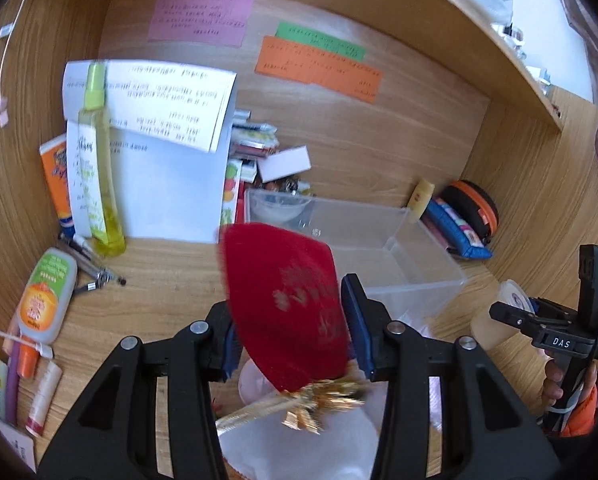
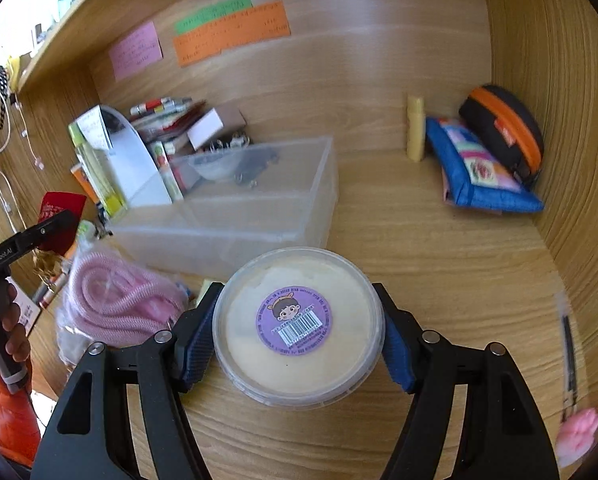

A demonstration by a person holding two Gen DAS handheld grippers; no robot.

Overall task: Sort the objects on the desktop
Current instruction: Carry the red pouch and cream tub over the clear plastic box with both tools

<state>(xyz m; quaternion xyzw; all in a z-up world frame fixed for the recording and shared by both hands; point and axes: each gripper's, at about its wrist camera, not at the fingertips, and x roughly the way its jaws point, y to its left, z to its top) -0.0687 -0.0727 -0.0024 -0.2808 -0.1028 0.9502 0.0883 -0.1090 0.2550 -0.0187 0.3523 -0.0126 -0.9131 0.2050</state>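
A red velvet pouch point(image 1: 275, 276) with a gold tassel hangs above the wooden desk, and my left gripper point(image 1: 289, 312) is shut on it. In the right wrist view the same pouch point(image 2: 61, 204) shows at the far left. A round clear tub point(image 2: 299, 332) of cream paste with a purple sticker sits between the blue pads of my right gripper point(image 2: 297, 300), which is shut on its sides. In the left wrist view that tub point(image 1: 493, 324) shows at the right. A clear plastic box point(image 2: 239, 208) stands just behind both.
Papers point(image 1: 167, 184), a yellow-green bottle point(image 1: 99, 168) and tubes crowd the left. A bagged pink cord point(image 2: 119, 300) lies beside the tub. A blue pencil case point(image 2: 479, 172) and a black-orange pouch point(image 2: 503, 132) lean in the right corner. A pink-tipped pen point(image 2: 571, 400) lies at the right.
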